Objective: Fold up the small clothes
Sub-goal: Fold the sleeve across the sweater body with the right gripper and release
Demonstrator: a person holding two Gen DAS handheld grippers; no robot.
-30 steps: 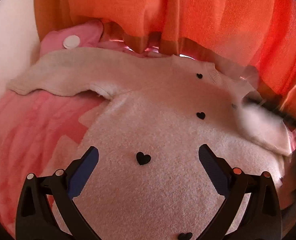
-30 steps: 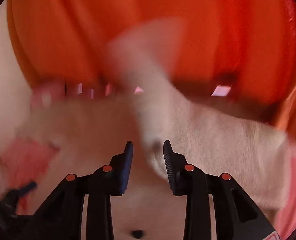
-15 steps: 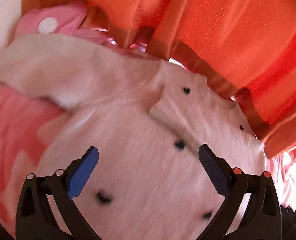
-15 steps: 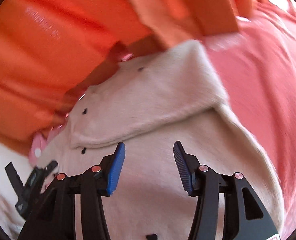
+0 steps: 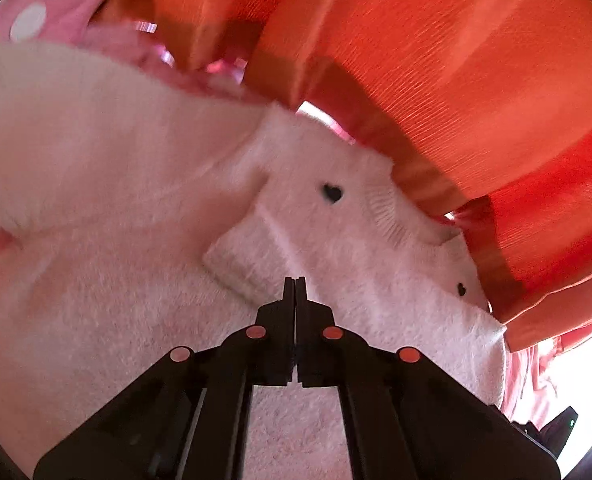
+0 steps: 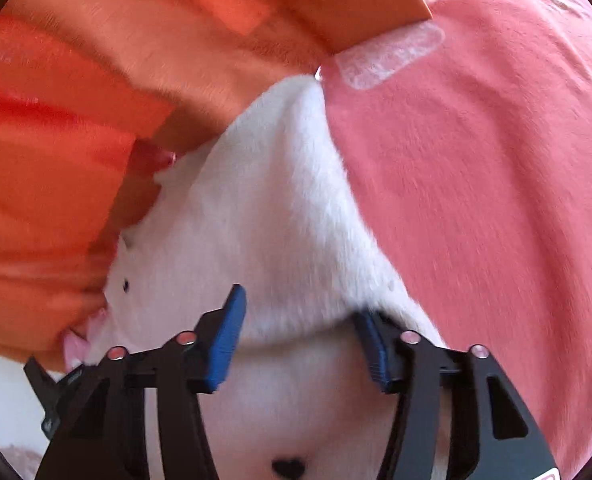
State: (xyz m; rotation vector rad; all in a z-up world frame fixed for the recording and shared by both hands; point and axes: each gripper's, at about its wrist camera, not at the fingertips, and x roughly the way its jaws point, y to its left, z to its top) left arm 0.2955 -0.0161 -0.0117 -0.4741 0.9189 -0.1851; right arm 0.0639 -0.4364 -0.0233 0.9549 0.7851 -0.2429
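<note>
While the cream sweater (image 5: 144, 320) lies flat on the pink blanket (image 6: 476, 200), its folded-in sleeve cuff (image 5: 244, 264) sits just ahead-left of the left gripper (image 5: 295, 280), whose jaws are pressed together; whether they pinch fabric I cannot tell. The right gripper (image 6: 300, 320) stands wide apart, empty, over the fold. The orange curtain (image 5: 436, 60) crowds the far edge; open room lies rightward.

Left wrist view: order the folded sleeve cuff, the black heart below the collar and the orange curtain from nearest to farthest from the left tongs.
1. Folded sleeve cuff, just ahead-left of the shut left tongs.
2. Black heart, further up the white sweater, slightly right.
3. Orange curtain, behind the sweater, across the top.
</note>
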